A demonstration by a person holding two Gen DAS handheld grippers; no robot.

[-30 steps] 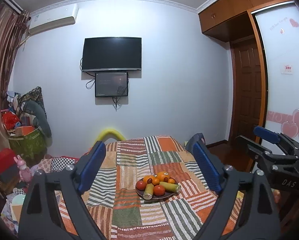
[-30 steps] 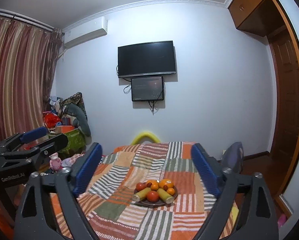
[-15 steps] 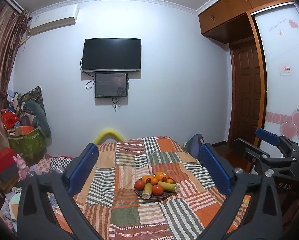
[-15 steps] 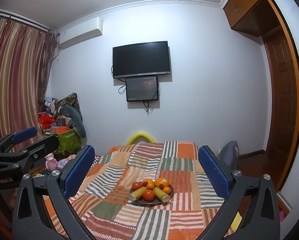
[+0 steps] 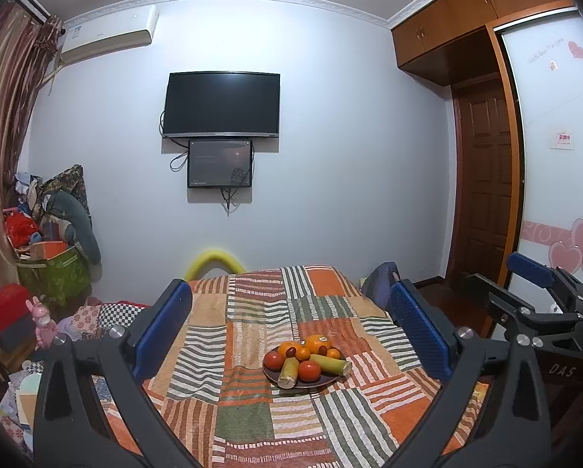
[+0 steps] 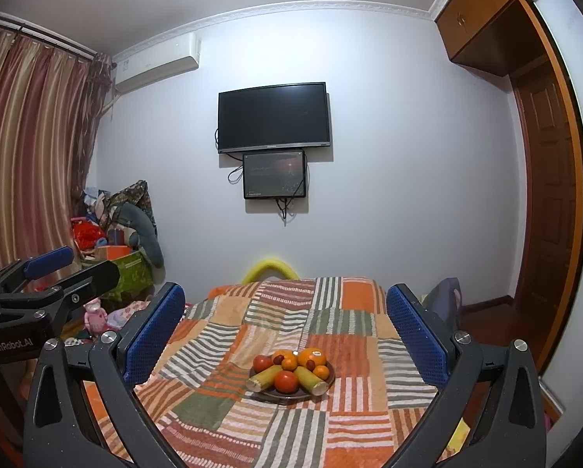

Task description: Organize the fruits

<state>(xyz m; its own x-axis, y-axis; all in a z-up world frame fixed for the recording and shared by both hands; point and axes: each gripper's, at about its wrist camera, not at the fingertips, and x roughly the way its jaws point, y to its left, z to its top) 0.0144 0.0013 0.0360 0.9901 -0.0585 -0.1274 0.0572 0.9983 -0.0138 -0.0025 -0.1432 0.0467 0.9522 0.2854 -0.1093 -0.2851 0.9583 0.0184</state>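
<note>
Fruit is heaped on a dark plate (image 5: 270, 375) set on the patchwork-covered table (image 5: 248, 421): oranges (image 5: 318, 344), tomatoes (image 5: 309, 371) and two yellow-green stalk pieces (image 5: 287, 373) (small dark red fruits are tucked among them). The left hand-held gripper (image 5: 290, 327) and the right hand-held gripper (image 6: 285, 327) are both held well short of the plate, jaws just spread wide, with nothing gripped between them.
</note>
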